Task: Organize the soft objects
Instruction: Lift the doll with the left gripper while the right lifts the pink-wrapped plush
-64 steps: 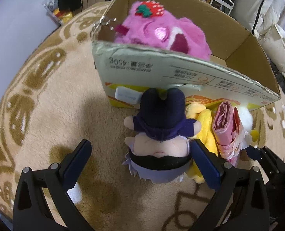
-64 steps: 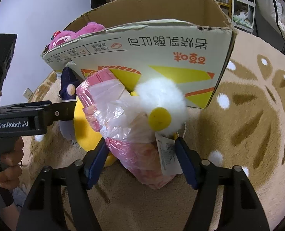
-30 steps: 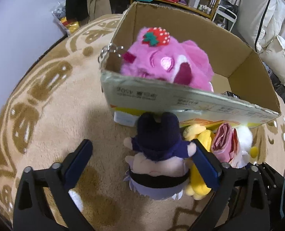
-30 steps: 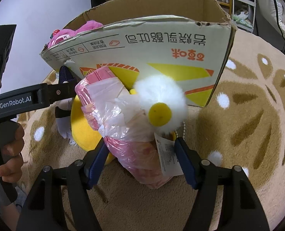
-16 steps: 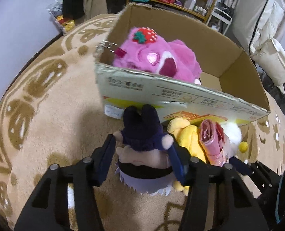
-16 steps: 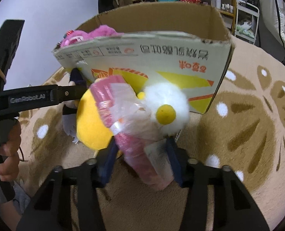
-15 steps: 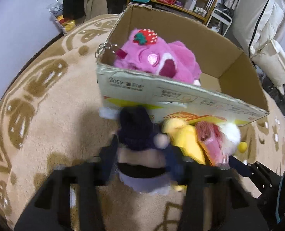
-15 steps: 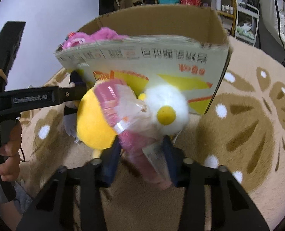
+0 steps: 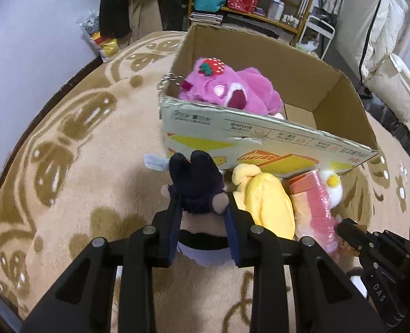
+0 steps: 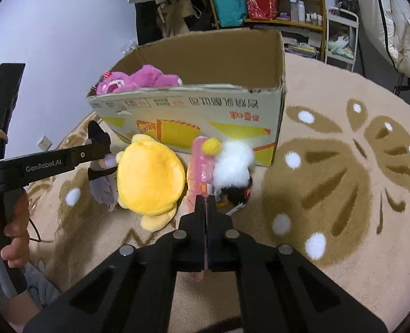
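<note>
In the left wrist view, the left gripper [image 9: 202, 208] has its fingers clamped on the dark purple plush doll [image 9: 195, 186], in front of the brown cardboard box [image 9: 249, 136].

In the right wrist view, the right gripper [image 10: 205, 204] has its fingers together, pinching the clear plastic of the pink wrapped plush toy [image 10: 200, 166] beside the yellow plush toy [image 10: 149, 177] on the beige patterned carpet [image 10: 329, 194].

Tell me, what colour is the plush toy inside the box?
Pink plush, best in the left wrist view.

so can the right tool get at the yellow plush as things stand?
Probably not yet: the right tool is shut on the pink wrapped toy. The yellow plush lies uncovered on the rug right beside it.
</note>
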`<state>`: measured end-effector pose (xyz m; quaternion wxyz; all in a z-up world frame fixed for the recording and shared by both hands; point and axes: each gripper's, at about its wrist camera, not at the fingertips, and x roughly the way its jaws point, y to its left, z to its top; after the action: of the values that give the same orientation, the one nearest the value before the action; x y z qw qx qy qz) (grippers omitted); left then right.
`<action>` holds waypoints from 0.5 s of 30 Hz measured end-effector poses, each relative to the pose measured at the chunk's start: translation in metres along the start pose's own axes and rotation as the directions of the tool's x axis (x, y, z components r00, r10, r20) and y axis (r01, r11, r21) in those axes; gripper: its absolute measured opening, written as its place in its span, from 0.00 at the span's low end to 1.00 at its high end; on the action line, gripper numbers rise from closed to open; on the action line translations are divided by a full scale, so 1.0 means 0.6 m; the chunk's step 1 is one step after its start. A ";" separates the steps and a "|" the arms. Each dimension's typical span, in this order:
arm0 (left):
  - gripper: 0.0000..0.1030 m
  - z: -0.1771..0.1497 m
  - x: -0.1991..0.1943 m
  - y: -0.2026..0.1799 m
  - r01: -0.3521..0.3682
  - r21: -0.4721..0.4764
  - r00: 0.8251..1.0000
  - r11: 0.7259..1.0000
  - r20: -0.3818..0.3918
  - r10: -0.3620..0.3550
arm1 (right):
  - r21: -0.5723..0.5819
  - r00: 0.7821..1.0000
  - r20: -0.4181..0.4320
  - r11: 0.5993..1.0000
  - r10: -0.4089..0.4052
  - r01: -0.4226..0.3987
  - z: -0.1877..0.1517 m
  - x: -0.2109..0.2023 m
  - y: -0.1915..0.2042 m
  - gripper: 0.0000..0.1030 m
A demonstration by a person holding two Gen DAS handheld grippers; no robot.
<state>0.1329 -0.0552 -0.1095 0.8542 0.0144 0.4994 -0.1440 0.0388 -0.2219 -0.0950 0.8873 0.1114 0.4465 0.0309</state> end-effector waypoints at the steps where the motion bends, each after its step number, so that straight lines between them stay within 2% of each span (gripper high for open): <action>1: 0.27 -0.002 -0.004 0.002 -0.003 -0.005 1.000 1.000 0.003 0.003 | 0.001 1.000 0.006 1.000 -0.002 0.002 0.000 -0.004 0.001 0.01; 7: 0.27 -0.015 -0.047 0.004 -0.020 0.006 0.998 1.000 0.052 0.020 | 0.017 1.000 0.031 1.000 0.001 -0.002 0.002 -0.023 -0.002 0.01; 15: 0.27 -0.029 -0.080 0.001 -0.049 0.015 0.996 0.999 0.072 0.048 | 0.054 1.000 -0.012 0.999 0.007 -0.006 -0.007 -0.004 -0.006 0.04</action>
<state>0.0960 -0.0403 -0.0772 0.8746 0.0287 0.4668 -0.1280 0.0336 -0.2249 -0.0964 0.8810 0.1365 0.4524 0.0227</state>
